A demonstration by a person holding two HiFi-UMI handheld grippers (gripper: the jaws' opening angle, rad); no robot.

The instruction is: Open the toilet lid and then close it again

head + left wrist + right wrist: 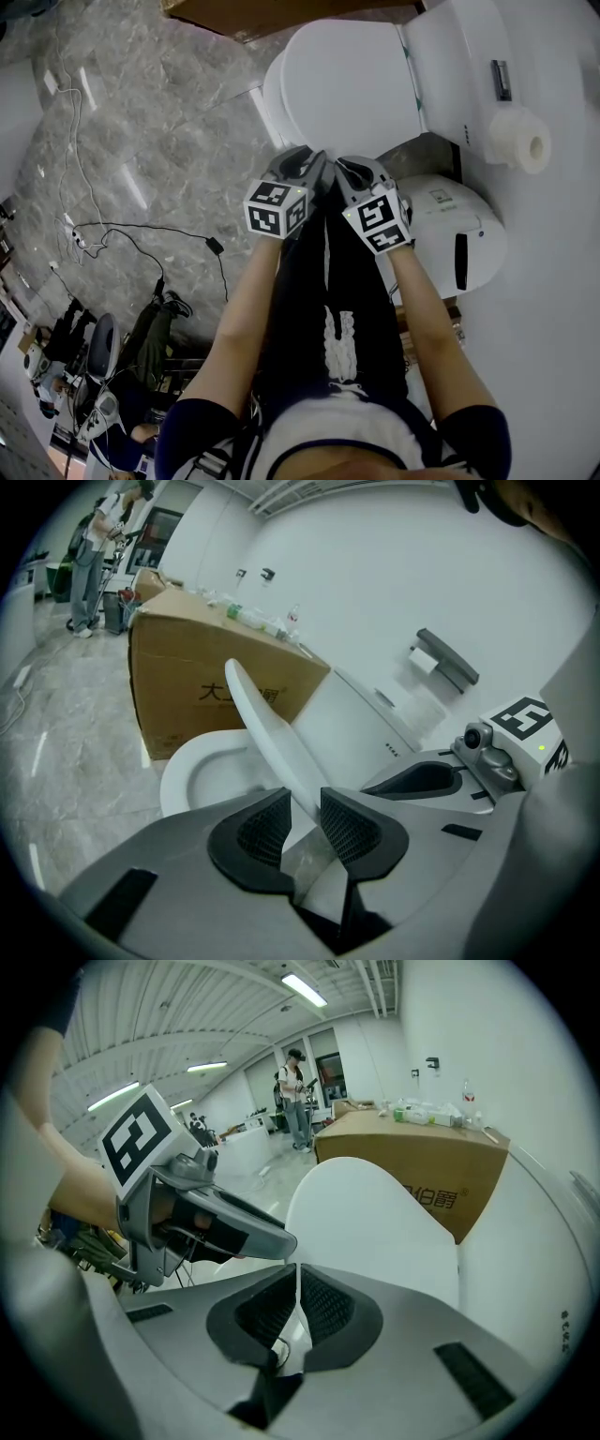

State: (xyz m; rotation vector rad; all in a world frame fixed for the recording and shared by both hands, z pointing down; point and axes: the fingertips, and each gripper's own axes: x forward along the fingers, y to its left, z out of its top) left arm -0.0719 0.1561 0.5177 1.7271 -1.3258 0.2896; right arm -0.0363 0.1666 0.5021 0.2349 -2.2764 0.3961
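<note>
Over a marble floor [169, 141], the lid [375, 1222] (half raised) is pinched at its rim by the right gripper's [296, 1302] jaws; the left gripper's [302, 822] jaws are held spread around it.

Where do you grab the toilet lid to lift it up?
Take the toilet lid by its thin front rim, coming from the front, with one jaw on each face. It is a broad, flat shell hinged at the back, so only the edge fits between jaws. The right gripper pinches it there.
</note>
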